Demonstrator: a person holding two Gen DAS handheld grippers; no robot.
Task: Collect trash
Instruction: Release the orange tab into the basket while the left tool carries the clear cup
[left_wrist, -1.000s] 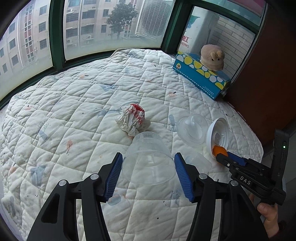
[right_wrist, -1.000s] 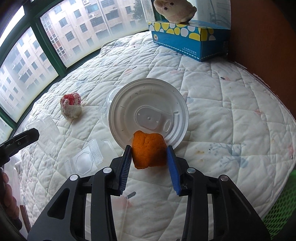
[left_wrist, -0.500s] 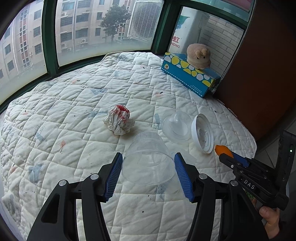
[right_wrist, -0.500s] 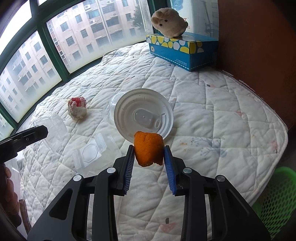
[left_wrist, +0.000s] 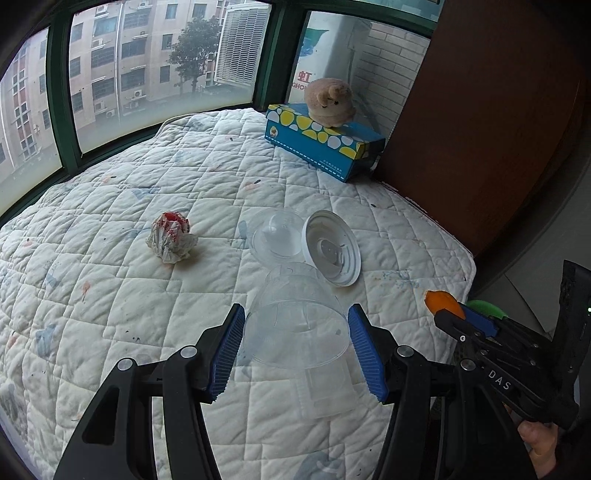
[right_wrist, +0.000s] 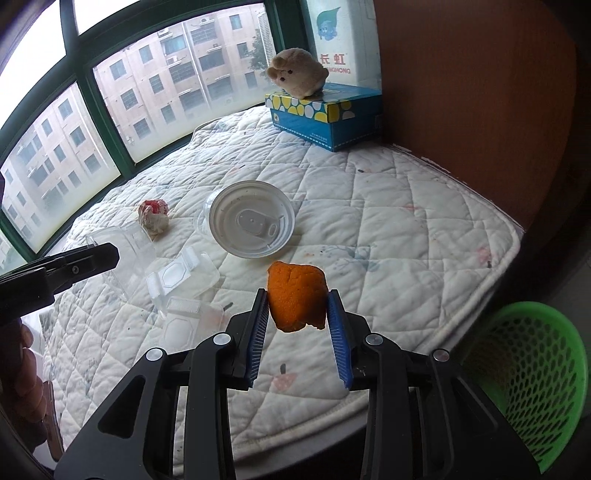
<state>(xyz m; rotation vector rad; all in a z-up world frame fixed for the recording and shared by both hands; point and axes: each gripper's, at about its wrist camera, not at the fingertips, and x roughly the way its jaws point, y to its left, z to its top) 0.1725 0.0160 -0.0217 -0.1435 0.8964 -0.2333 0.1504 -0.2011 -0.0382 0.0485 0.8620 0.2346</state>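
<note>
**Both grippers loaded over the quilted bed**

The right gripper (right_wrist: 298, 320) is clamped on a chunk of orange peel (right_wrist: 297, 300), which sits squeezed between the two blue pads, sticking up past their tips and clear of the quilt (right_wrist: 406, 206). The jaws were closing a touch tighter on it just now. The left gripper (left_wrist: 295, 345) grasps a clear plastic cup (left_wrist: 295, 325), mouth towards the camera, its sides against both pads.

Left on the quilt: a white lid (right_wrist: 252, 218) leaning over a clear dome lid (left_wrist: 275, 236), a crumpled wrapper (left_wrist: 170, 236) with red print off by itself, and a clear clamshell box (right_wrist: 184, 286) lying open near the bed's edge. A green mesh basket (right_wrist: 532, 376) stands on the floor beside the bed, partly cut off by the frame edge.

Readable stuff: "DAS" on the right gripper's side, and red Chinese characters with "NGHONG" on a sign behind the window, its start hidden by the plush toy (right_wrist: 297, 73) on the blue tissue box (right_wrist: 325, 114). The wrapper's print is too crumpled to read.
</note>
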